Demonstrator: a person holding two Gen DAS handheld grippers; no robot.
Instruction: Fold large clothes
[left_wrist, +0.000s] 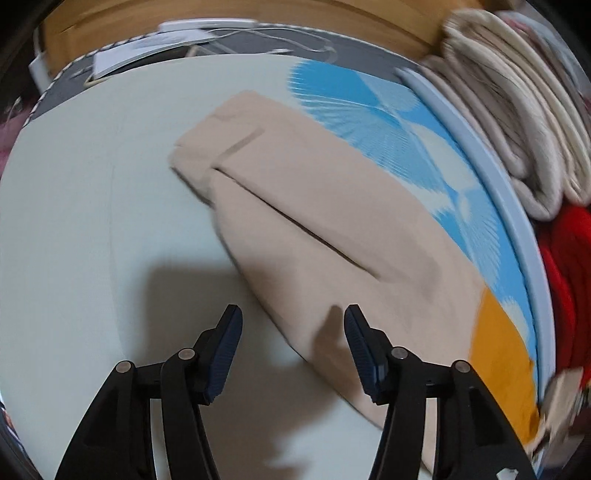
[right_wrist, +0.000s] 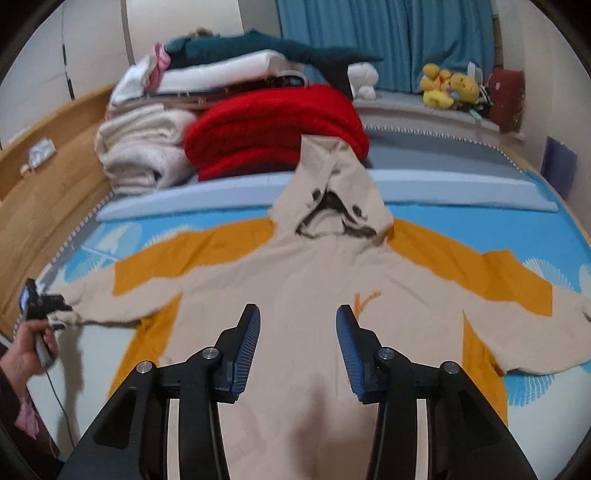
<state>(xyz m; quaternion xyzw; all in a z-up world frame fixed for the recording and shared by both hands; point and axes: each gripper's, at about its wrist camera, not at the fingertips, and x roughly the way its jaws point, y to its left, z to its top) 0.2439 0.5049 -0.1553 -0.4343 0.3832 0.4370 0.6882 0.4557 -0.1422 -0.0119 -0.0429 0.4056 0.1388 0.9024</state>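
Jaws of both grippers gape over one hoodie (right_wrist: 295, 295) with two sleeves.

The hoodie (right_wrist: 295, 295) runs off the near edge of the right wrist view, its hem unseen behind the right gripper (right_wrist: 297, 347). In the left wrist view, motion blur smears the sleeve (left_wrist: 314, 221) and the folded blankets (left_wrist: 517, 110) at far right.

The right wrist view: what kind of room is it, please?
Most likely a bedroom. A beige and orange hooded sweatshirt lies spread on a bed with a wooden side board, folded red and white blankets are piled behind, and yellow plush toys sit before blue curtains.
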